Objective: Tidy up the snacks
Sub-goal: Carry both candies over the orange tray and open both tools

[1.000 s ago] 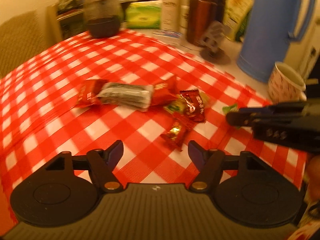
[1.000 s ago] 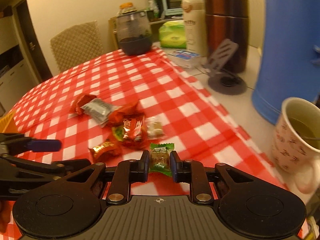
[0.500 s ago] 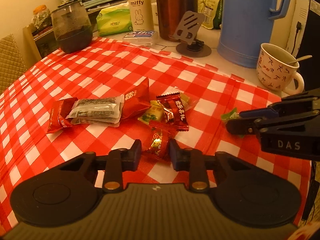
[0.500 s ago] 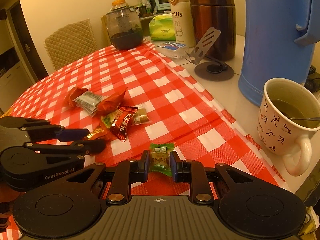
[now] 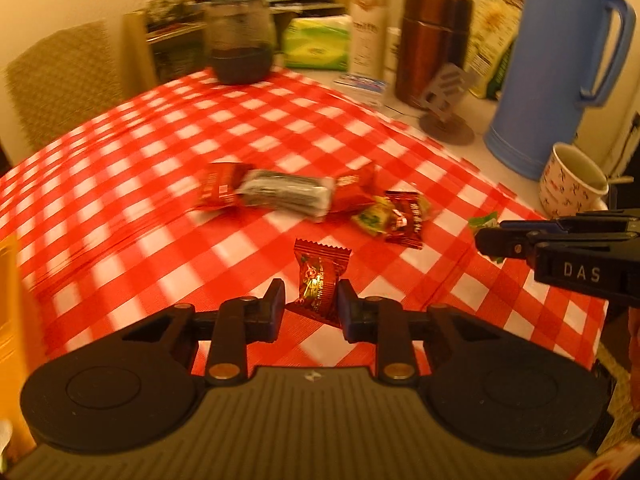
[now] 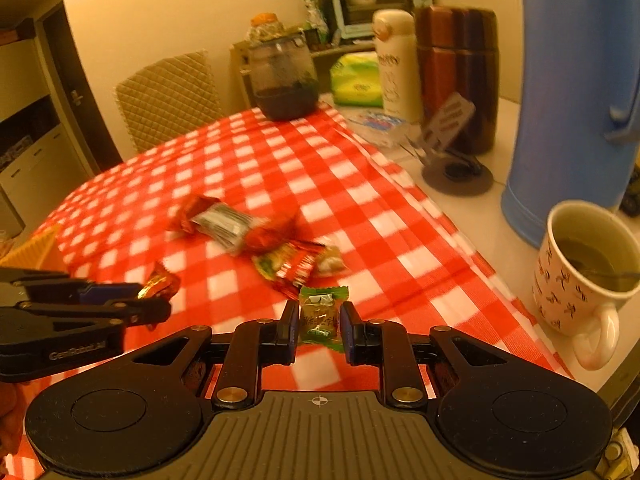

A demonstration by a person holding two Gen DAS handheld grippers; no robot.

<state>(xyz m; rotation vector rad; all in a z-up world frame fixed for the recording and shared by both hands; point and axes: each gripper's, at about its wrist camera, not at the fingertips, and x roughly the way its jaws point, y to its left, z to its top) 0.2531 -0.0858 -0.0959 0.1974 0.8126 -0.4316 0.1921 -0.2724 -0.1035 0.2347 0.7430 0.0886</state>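
Pinching a red candy (image 5: 318, 282), the left claw (image 5: 311, 308) faces the "DAS"-lettered right claw (image 6: 319, 326), clamping green candy (image 6: 320, 314).

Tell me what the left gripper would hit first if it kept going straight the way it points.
Probably the checkered tablecloth, just short of the snack pile; depth is unclear. The left gripper is shut on a red candy.

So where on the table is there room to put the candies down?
Plenty of bare checkered tablecloth lies between the snack pile and the glass jar. The cloth just ahead of the left gripper is free too. It is crowded along the white edge by the blue pitcher, mug and phone stand.
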